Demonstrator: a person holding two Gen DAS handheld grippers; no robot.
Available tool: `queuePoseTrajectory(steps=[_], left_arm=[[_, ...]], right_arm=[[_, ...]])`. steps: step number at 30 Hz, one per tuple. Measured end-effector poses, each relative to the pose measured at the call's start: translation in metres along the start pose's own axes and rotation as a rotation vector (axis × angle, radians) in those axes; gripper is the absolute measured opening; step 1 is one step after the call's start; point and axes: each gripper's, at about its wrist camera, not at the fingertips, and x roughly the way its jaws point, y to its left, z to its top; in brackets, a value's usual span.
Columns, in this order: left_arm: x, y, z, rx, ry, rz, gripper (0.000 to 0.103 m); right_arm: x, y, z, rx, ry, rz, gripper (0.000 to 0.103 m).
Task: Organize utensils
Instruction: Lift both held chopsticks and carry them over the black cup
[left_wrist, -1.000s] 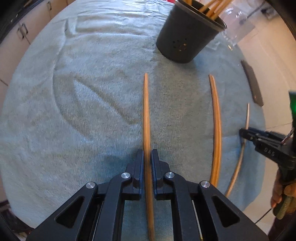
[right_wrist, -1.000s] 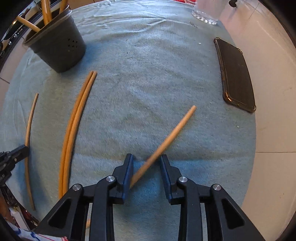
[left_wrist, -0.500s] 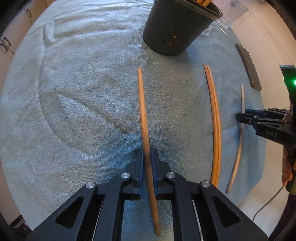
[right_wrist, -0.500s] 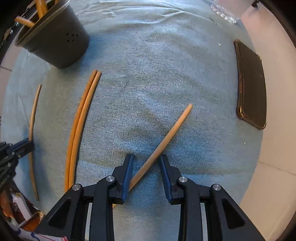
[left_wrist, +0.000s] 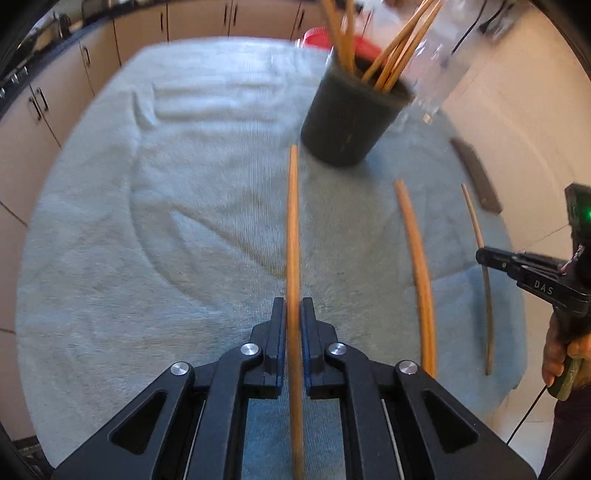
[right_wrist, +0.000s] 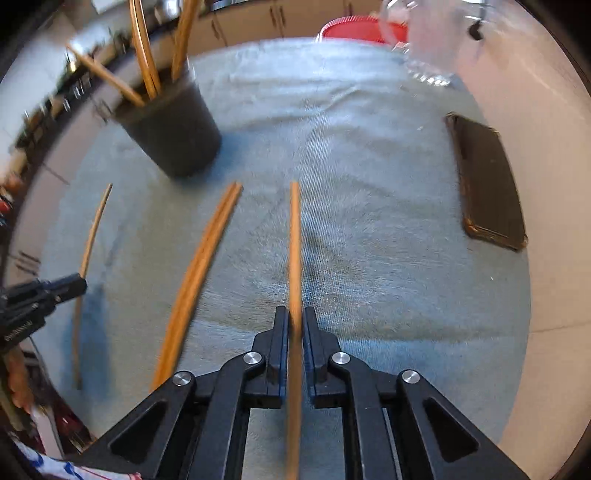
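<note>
My left gripper (left_wrist: 293, 314) is clamped on a chopstick (left_wrist: 293, 229) that runs forward between its jaws toward the black cup (left_wrist: 351, 122). My right gripper (right_wrist: 295, 323) has just closed its jaws on another chopstick (right_wrist: 294, 240). A pair (right_wrist: 199, 273) lies on the towel (right_wrist: 369, 221) between them. A phone (right_wrist: 487, 184) lies at the right edge.

blurred: black holder (left_wrist: 349, 122) | cut off: its chopsticks (left_wrist: 391, 48) (top edge)

Right gripper (right_wrist: 294, 325) jaws just closed onto chopstick (right_wrist: 294, 240), now straight between them; both grippers lifted
</note>
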Motion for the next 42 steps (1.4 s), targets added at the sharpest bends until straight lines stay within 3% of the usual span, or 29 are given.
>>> queuePoseTrajectory(steps=[7,13,19,23,26,29,34,42], left_arm=[[-0.055,0.002,-0.013,-0.021,-0.19,-0.04,0.007],[-0.095,-0.007,-0.006,-0.022,-0.386,-0.032,0.007],[-0.138,-0.009,0.022,-0.067,-0.565,-0.054,0.007],[-0.14,-0.013,0.059,-0.147,-0.655,-0.086,0.007],[-0.133,-0.018,0.089,-0.183,-0.717,-0.06,0.007],[-0.128,-0.023,0.113,-0.196,-0.751,-0.037,0.007],[-0.11,-0.036,0.139,-0.175,-0.809,0.003,0.007],[-0.067,-0.05,0.16,-0.129,-0.794,0.019,0.007]], right_arm=[[-0.034,-0.004,-0.026,0.032,-0.149,-0.002,0.007],[-0.083,0.002,-0.015,0.04,-0.32,0.033,0.007],[-0.13,0.023,0.015,0.064,-0.532,0.097,0.007],[-0.144,0.038,0.042,0.1,-0.645,0.159,0.008],[-0.144,0.045,0.068,0.147,-0.72,0.228,0.008],[-0.142,0.048,0.088,0.178,-0.787,0.264,0.008],[-0.134,0.055,0.116,0.192,-0.888,0.246,0.008],[-0.093,0.056,0.137,0.193,-0.85,0.193,0.008]])
